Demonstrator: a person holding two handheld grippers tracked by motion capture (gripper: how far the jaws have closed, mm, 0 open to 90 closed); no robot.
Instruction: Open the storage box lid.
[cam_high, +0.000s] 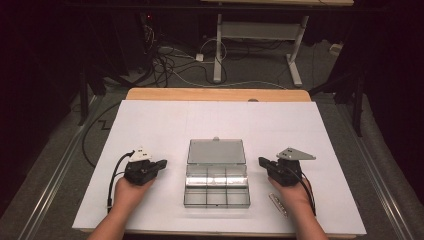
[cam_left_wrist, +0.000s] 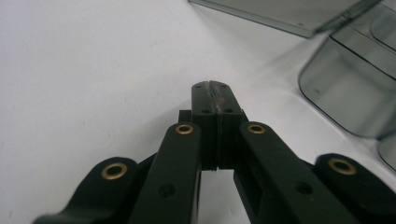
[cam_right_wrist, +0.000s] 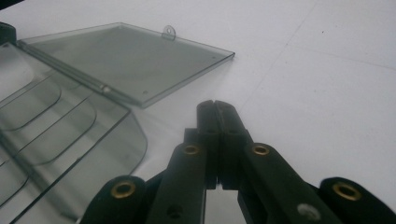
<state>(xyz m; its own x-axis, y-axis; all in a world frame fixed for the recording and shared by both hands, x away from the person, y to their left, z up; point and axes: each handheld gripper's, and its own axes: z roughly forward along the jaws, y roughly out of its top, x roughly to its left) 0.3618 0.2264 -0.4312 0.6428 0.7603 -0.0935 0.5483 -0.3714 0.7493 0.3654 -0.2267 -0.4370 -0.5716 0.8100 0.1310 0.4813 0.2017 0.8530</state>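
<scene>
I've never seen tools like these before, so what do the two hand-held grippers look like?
Each is a chunky black device. The left gripper carries a whitish three-cornered plate on top, the right gripper a grey one. A black cable trails from each. Up close, the two black jaws hang on black link arms with brass-coloured rivets. The person's forearms are bare, no sleeves.

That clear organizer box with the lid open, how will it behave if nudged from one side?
The box looks like thin, empty clear plastic, so probably light: a push likely slides it on the smooth white table. Its lid lies flat on a hinge, so an off-centre push may swing the whole thing round. It probably won't tip, being low and flat.
</scene>
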